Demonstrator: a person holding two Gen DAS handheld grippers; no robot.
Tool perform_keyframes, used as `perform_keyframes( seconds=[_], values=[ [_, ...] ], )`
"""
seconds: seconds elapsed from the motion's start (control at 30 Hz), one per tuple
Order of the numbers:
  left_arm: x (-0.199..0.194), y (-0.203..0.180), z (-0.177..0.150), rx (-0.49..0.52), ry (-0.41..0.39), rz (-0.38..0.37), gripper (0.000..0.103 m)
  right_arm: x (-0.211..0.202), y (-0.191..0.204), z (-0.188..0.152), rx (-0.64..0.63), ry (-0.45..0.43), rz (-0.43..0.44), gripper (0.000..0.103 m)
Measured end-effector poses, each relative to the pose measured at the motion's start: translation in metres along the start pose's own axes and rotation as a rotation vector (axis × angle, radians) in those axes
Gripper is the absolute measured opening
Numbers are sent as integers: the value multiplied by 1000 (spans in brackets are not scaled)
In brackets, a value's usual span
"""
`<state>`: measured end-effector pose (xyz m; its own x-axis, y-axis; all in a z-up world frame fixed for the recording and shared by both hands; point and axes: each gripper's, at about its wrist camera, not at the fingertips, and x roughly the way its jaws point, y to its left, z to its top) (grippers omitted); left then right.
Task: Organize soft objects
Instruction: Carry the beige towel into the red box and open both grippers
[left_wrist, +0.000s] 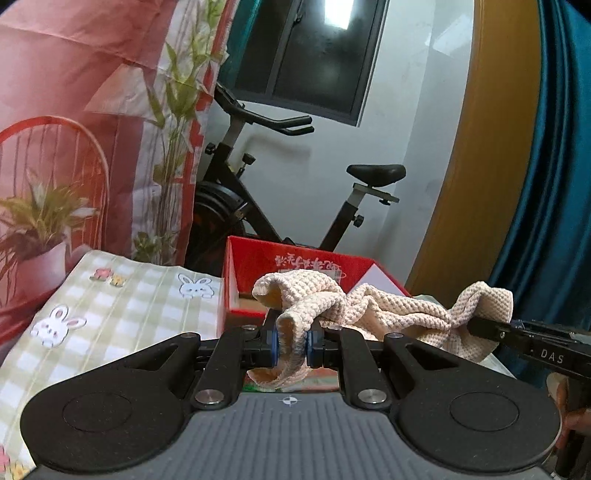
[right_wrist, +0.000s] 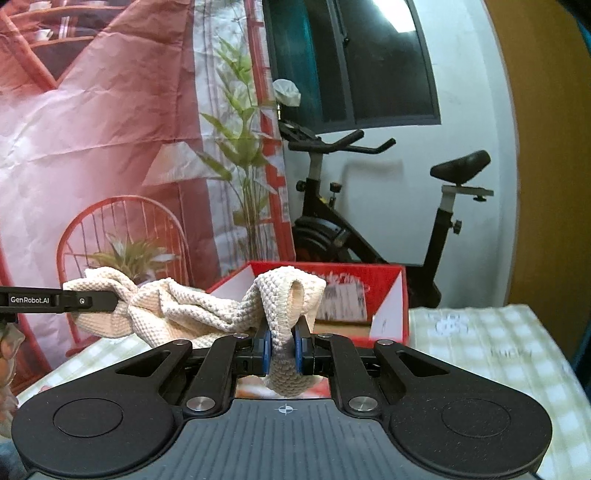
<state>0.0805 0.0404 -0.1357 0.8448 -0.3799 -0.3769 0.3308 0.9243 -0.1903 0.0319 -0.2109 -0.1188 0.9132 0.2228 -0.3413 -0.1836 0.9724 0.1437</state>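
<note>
Both grippers — left gripper (left_wrist: 291, 350), right gripper (right_wrist: 282, 350) — pinch opposite ends of the cream waffle-knit cloth (left_wrist: 391, 314), slung sideways before the red cardboard box (right_wrist: 400, 295) — equally near.

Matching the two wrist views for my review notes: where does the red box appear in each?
Left wrist: red box centre, behind the cream towel held in the left claw.
Right wrist: red box centre-right, behind the right claw.
Shared landmark: exercise bike behind the box.

cloth (left_wrist: 388, 310): cream waffle-knit | box (left_wrist: 295, 266): red | tablecloth (left_wrist: 122, 314): green-white check, bunnies
</note>
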Motion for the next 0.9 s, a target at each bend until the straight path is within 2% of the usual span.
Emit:
perform_keyframes(
  seconds=[0.17, 0.33, 0.47, 0.63, 0.9],
  values=[
    [32, 8, 19, -6, 43, -9, 14, 38, -20, 22, -3, 26, -17, 11],
    [79, 15, 36, -19, 130, -17, 14, 80, -35, 32, 8, 63, -56, 11],
    [109, 16, 46, 16, 181, -1, 14, 110, -46, 35, 39, 101, -86, 11],
    [134, 13, 46, 62, 236, 16, 14, 138, -49, 29, 23, 155, -102, 11],
    [159, 16, 41, 64, 315, 25, 15, 163, -54, 18, 30, 240, -98, 12]
  ],
)
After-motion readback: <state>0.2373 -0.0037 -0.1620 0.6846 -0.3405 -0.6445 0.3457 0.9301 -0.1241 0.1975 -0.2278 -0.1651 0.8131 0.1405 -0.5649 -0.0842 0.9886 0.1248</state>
